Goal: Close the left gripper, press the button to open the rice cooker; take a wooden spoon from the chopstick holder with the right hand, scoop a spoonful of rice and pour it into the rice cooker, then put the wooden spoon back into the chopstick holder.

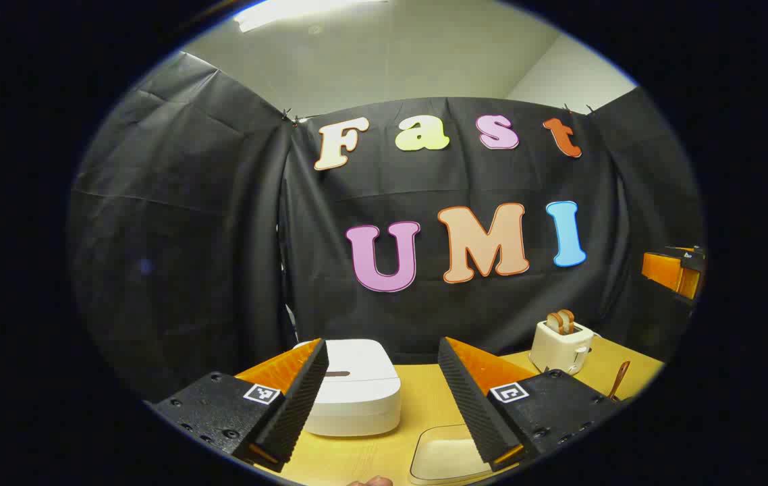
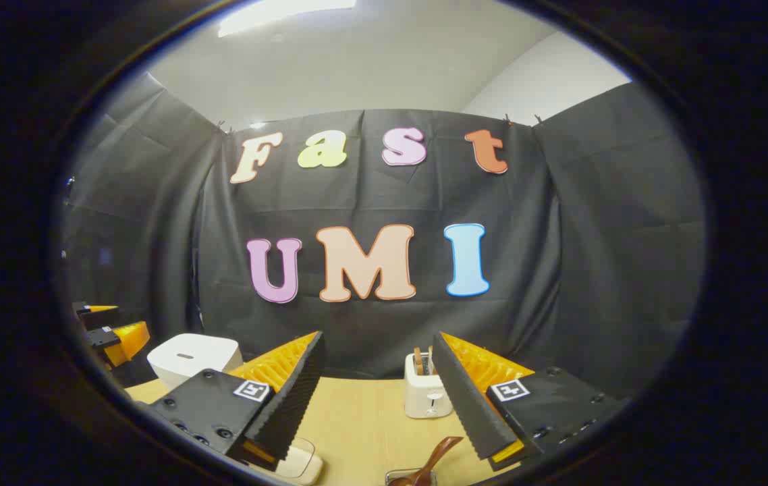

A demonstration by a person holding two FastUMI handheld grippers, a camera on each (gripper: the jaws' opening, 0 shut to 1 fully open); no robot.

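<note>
The white rice cooker [image 1: 357,391] sits on the wooden table with its lid shut, just beyond and between the fingers of my left gripper [image 1: 381,341], which is open and empty. In the right gripper view the rice cooker [image 2: 192,358] stands at the far left. My right gripper [image 2: 378,335] is open too, holding nothing. A wooden spoon [image 2: 434,459] leans in the chopstick holder [image 2: 411,478] just below its fingers. The spoon's handle [image 1: 619,379] also pokes up at the table's right edge. A pale shallow tray [image 1: 445,459] lies near the left gripper's right finger; I cannot make out its contents.
A white toaster [image 1: 559,344] with bread slices stands at the back right of the table [image 1: 418,398], also seen as the toaster [image 2: 426,391] between the right gripper's fingers. The other gripper [image 2: 111,331] hovers left of the rice cooker. Black cloth walls close the booth.
</note>
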